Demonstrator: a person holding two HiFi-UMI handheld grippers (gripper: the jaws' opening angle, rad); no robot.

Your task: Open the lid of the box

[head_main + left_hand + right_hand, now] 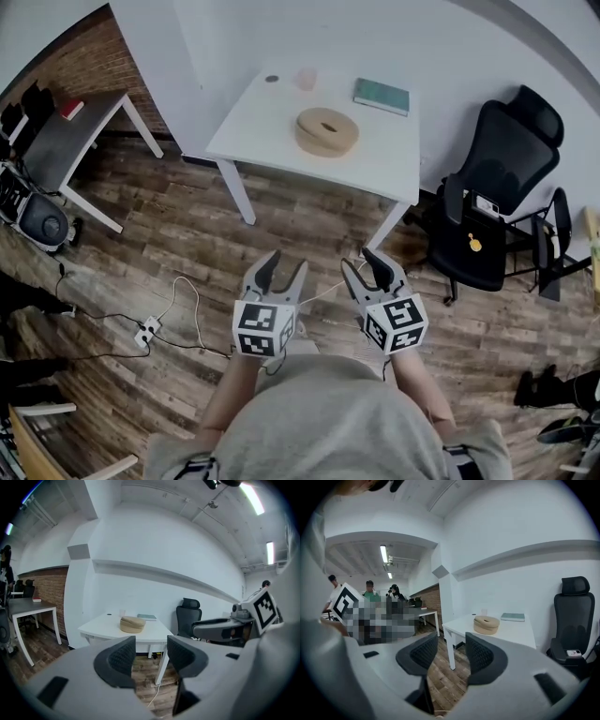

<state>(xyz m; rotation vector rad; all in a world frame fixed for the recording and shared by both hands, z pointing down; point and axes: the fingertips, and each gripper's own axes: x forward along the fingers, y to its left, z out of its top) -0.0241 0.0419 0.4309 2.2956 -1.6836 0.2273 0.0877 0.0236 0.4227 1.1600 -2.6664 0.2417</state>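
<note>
tan round box (327,131), lid on, sits on the white table (272,122). head view: it is well ahead of the fingertips of left gripper (286,264) and right gripper (361,262).
left gripper view: fingers (119,660) wide, nothing between; box far beyond left finger.
right gripper view: fingers (423,654) wide, empty; box far beyond right finger.

Round tan box (327,131), lid closed.
You see it sitting flat near the middle of the white table (272,127), clear of its edges.
</note>
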